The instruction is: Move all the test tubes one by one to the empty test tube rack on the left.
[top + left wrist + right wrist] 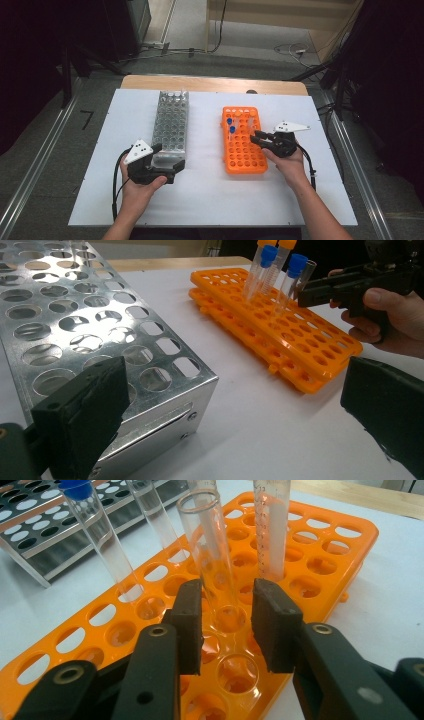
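Observation:
An orange tube rack (245,155) lies right of centre on the white mat, with a few tubes standing at its far end, two of them blue-capped (229,121). My right gripper (254,137) reaches in from the rack's right side. In the right gripper view its jaws (227,595) stand narrow on either side of an uncapped clear tube (207,540) seated in a hole, with a small gap at the right pad (272,625). My left gripper (167,156) is open wide at the near end of the metal rack (171,120), its jaws astride that rack's corner (200,385).
A graduated tube (272,530) and a blue-capped tube (80,510) stand close beside the uncapped one. The white mat (210,195) covers a wooden table (210,82). Cables lie on the floor beyond, and metal rails run along both sides.

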### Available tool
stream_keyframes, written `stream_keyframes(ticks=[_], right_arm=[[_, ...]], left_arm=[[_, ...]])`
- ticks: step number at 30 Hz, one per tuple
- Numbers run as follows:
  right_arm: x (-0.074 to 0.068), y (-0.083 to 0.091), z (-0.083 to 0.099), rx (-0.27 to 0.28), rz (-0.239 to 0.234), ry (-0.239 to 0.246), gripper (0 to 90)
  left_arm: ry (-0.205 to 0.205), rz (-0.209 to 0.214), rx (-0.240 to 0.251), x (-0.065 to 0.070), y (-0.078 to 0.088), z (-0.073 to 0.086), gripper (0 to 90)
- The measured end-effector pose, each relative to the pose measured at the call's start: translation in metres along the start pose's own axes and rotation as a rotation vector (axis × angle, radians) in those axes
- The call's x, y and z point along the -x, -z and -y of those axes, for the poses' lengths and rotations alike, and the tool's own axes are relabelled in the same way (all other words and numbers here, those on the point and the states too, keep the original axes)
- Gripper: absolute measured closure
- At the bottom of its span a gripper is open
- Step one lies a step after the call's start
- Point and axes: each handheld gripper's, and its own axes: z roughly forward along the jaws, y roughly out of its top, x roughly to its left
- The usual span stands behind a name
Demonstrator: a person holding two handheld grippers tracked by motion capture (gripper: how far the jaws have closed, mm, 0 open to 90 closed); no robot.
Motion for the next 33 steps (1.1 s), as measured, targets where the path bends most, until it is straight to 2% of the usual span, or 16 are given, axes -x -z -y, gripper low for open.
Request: stream_keyframes(ticks=[9,23,27,33], right_arm=[[-0.003,-0.009,0.002,-0.008,0.021,0.02,68.3],[-0.008,-0.013,0.005,0.02,0.067,0.058,74.2],[-0.005,-0.012,0.004,0.023,0.058,0.035,74.3],[-0.003,0.0,-0.003,0.072,0.041,-0.001,74.3]], left_arm=[[0.005,0.007,-0.003,-0.001,0.0,0.0,0.0],[0.002,0.01,-0.008,0.0,-0.003,0.001,0.0],[-0.001,0.013,-0.011,0.0,-0.004,0.0,0.0],[-0.002,0.015,-0.01,0.001,-0.004,0.0,0.0]])
